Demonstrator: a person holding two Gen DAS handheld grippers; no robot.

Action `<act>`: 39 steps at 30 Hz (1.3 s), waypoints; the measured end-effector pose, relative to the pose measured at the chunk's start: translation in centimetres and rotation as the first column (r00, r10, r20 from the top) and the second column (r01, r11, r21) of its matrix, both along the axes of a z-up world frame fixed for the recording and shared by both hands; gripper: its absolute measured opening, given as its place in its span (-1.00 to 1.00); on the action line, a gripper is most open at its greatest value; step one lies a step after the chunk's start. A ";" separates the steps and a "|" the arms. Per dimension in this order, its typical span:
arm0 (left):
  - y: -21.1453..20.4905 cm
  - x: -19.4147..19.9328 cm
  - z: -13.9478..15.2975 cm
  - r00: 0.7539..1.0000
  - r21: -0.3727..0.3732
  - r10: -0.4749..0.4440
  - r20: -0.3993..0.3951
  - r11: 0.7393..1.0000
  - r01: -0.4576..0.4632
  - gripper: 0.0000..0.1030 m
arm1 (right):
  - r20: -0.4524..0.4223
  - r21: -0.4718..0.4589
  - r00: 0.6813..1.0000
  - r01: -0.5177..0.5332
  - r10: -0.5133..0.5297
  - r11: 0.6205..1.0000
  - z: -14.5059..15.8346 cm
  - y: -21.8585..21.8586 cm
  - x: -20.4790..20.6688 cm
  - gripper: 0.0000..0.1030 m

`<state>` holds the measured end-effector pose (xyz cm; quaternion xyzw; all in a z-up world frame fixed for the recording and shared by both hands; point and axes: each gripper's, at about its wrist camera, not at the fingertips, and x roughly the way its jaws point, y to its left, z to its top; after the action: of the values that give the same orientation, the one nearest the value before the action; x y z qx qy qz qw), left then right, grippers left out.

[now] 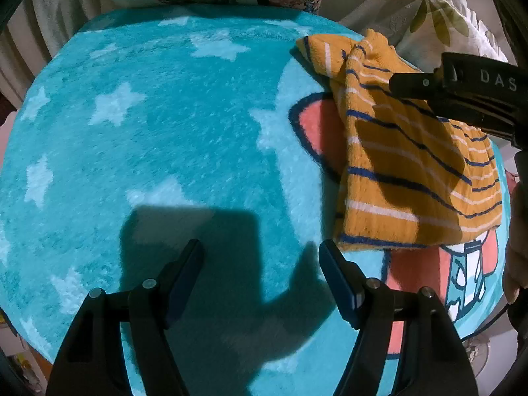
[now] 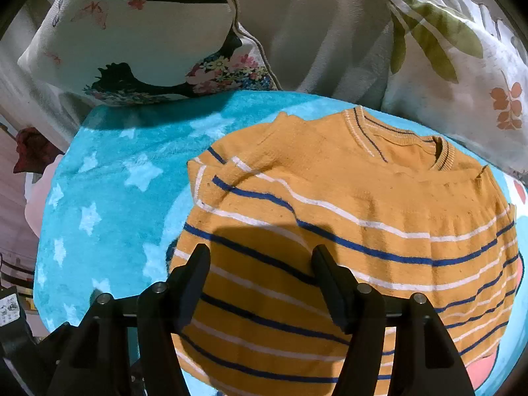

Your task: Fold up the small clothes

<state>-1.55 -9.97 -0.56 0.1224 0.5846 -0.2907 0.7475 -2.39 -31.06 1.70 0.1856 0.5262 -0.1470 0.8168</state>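
A small mustard-yellow sweater with blue and white stripes lies on a turquoise star-patterned rug, collar toward the far side. In the left wrist view the sweater looks folded into a narrow shape at the right of the rug. My left gripper stands open over bare rug, just left of the sweater's near hem, with nothing between its fingers. My right gripper hovers open above the sweater's striped body, pads not pressing on the cloth. Its black body reaches in over the sweater from the right.
A white cushion with a black and floral print leans at the rug's far left edge. A leaf-patterned cushion sits at the far right, with pale fabric between them. A person's hand shows at the right edge.
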 end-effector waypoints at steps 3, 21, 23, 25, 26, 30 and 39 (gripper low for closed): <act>-0.3 0.2 -0.1 1.000 -0.004 0.001 -0.001 1.000 -0.001 0.41 | -0.005 -0.001 1.000 -0.003 0.003 1.000 -0.1 0.1 0.1 0.35; 3.1 2.2 -0.1 0.995 -0.050 0.100 -0.016 0.994 -0.101 0.42 | -0.069 -0.046 0.998 -0.014 0.010 0.999 -1.9 2.5 2.2 0.65; 3.6 1.9 -0.2 0.994 -0.052 0.108 -0.018 0.993 -0.109 0.42 | -0.092 -0.081 0.996 -0.018 0.011 0.997 -2.4 3.0 2.7 0.66; 3.8 1.7 0.0 0.993 -0.055 0.115 -0.020 0.992 -0.116 0.42 | -0.124 -0.137 0.992 -0.028 0.011 0.990 -3.0 3.7 3.4 0.67; 4.0 1.7 0.0 0.993 -0.057 0.118 -0.020 0.991 -0.119 0.42 | -0.141 -0.167 0.990 -0.034 0.011 0.985 -3.3 4.0 3.6 0.67; 4.5 1.4 -0.1 0.991 -0.058 0.129 -0.019 0.990 -0.130 0.42 | -0.213 -0.272 0.977 -0.062 0.003 0.960 -5.0 5.4 4.5 0.68; 5.8 0.6 0.6 0.979 -0.039 0.205 -0.012 0.978 -0.205 0.42 | -0.137 -0.299 0.988 -0.108 0.069 0.948 -4.0 5.5 2.5 -0.47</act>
<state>-0.98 -4.22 0.03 0.0455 0.5911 -0.2241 0.7735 0.13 -25.58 -2.26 0.0237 0.5547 -0.2009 0.8071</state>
